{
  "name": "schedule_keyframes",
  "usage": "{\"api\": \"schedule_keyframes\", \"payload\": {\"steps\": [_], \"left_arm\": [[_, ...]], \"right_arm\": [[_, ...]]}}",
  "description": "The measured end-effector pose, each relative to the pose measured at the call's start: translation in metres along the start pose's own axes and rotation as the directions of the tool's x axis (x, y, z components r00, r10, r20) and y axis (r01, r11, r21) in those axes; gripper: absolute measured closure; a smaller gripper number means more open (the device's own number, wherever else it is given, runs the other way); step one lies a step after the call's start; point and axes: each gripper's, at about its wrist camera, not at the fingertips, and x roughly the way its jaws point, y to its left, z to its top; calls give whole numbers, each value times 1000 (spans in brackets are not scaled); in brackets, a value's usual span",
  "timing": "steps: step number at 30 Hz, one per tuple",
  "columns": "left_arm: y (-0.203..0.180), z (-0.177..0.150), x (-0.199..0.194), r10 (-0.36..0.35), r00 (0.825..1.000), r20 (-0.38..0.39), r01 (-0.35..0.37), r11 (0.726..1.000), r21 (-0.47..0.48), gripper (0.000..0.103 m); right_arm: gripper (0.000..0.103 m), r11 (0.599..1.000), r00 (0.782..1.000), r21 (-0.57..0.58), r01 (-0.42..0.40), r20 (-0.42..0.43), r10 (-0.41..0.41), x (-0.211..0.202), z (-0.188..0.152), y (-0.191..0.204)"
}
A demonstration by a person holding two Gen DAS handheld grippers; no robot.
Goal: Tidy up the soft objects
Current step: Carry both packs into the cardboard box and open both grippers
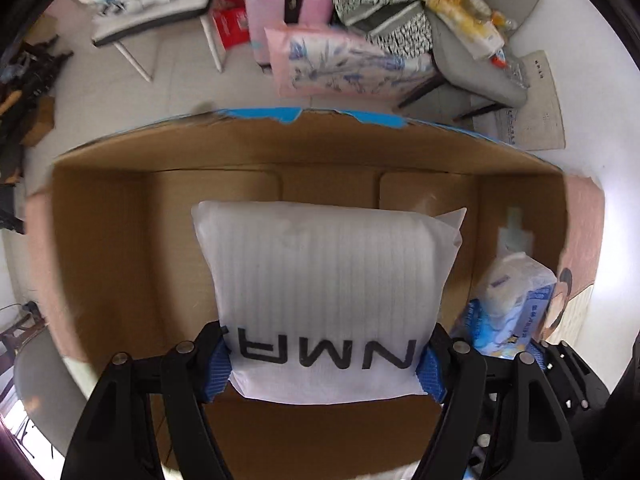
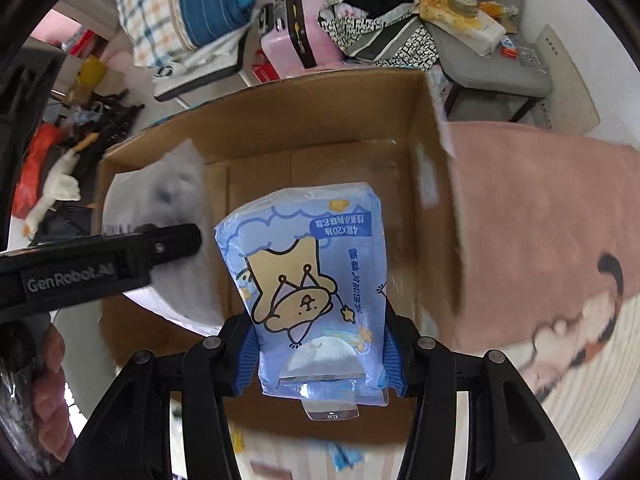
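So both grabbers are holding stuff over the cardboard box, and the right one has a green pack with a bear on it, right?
Almost. The pack held by the right gripper is blue, not green, as the right wrist view shows; it does have a cartoon bear. The rest holds: the left gripper grips a white pillow-like pack, and both are over the open cardboard box.

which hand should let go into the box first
Probably left. The left gripper holds the white pillow over the middle of the cardboard box. The right gripper holds the blue tissue pack nearer the right wall.
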Motion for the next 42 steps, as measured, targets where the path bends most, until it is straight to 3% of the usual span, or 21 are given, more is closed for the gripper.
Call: {"api": "schedule_keyframes", "payload": {"steps": [5,11,16,19,21,23,24,29,34,38,40,42], "left_arm": [[0,21,31,-11,998,-55,13,999,30,31],[-14,29,58,8,993,-116,0,998,70,29],[-15,25,55,26,994,-106,-19,998,64,25],[-15,20,44,45,997,-68,-40,996,75,7],[-15,14,29,68,997,-23,-66,995,76,3],[-14,4,11,52,999,16,-52,997,63,3],[-14,-1,3,46,998,35,-48,997,61,2],[-14,-51,-45,88,977,195,-103,992,70,1],[2,-124,-81,148,931,333,-161,987,9,1],[19,-198,-85,206,891,404,-203,978,-49,1],[34,-229,-73,214,898,385,-197,977,-85,1],[55,-259,-51,207,919,334,-172,976,-131,1]], "right_arm": [[49,999,997,-2,48,-53,-48,48,38,-1],[47,997,995,-8,71,-71,-72,76,51,-3],[30,995,993,-27,99,-66,-101,78,53,-3],[27,996,994,-27,85,-73,-86,72,49,0],[25,995,994,-33,89,-67,-91,63,45,5],[6,995,994,-43,94,-58,-97,51,39,9],[3,994,994,-49,94,-52,-97,41,34,11],[0,990,994,-84,109,-8,-110,-1,5,24],[0,989,985,-102,107,147,-91,-49,-42,31],[0,988,987,-133,82,150,-62,-68,-93,26],[0,990,989,-131,53,141,-34,-73,-120,17],[0,992,991,-117,57,127,-42,-69,-149,4]]}}
